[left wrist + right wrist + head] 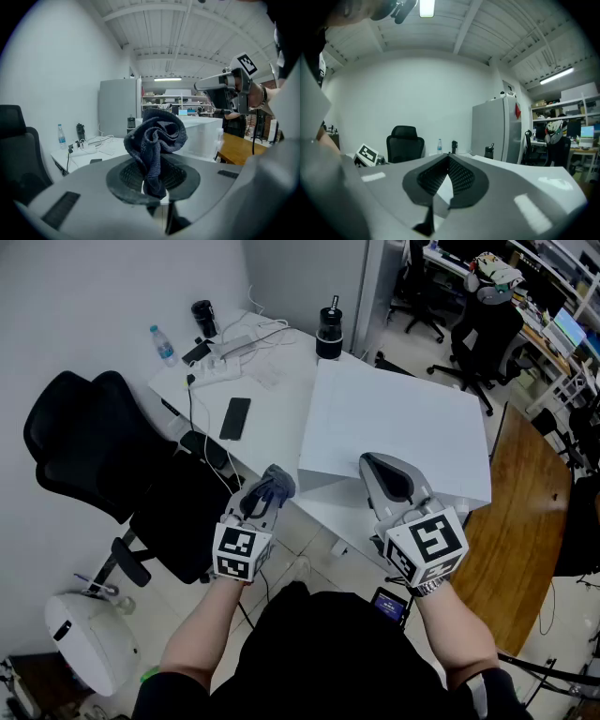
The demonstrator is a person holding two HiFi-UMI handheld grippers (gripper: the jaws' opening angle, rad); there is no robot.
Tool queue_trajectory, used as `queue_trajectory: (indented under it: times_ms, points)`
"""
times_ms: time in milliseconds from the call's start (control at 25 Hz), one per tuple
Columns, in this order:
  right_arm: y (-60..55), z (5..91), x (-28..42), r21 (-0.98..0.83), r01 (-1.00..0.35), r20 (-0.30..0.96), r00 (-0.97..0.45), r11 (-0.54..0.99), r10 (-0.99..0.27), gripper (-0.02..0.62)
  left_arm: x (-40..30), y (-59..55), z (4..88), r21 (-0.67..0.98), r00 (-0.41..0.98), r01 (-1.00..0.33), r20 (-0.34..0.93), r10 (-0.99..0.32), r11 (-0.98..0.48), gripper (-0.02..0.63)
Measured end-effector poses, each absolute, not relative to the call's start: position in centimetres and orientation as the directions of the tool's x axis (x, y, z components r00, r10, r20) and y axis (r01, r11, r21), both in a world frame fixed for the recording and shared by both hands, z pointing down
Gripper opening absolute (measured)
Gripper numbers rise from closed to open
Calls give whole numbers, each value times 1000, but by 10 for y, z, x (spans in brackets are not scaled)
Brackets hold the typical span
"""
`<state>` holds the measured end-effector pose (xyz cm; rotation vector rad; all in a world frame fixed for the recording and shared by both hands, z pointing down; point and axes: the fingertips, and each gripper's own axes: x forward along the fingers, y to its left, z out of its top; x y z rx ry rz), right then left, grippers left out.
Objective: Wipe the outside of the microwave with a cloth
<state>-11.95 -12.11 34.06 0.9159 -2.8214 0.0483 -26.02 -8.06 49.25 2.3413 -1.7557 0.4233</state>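
From the head view, the left claw (265, 502) is clamped on a bunched dark blue-grey cloth (278, 484), which sits just off the near left corner of the white boxy microwave (394, 418). Whether cloth and casing touch can't be told from up here. The right claw (380, 470) hangs over the near edge of the microwave's top with nothing in it. The microwave stands on a white surface (281, 404), and further back on that surface lie a black phone (234, 418), a power strip (221, 362), a water bottle (164, 345) and a black tumbler (329, 334). A black office chair (84, 446) is parked to the left of it all. Over to the left gripper view: the jaws are part-way apart and pinching the lower fold of the cloth, while the rest of it billows up above the pads in a loose rosette. The microwave sits beyond it and to the right, and the other claw pokes in from the upper right. Now the right gripper view: the 2 jaws are pressed together at the tips, nothing between them. A pale flat top stretches beyond them, and further off stand the chair, the bottle and a tall grey cabinet (492, 126).
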Motion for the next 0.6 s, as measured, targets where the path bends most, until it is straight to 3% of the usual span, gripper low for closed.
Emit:
queue_trajectory:
  times_ms: [600]
  points:
    - [-213,350,-161,24,-670,183,-727,742,-662,2,-261,-175,555,17,467,-861,422,-777,-508,63]
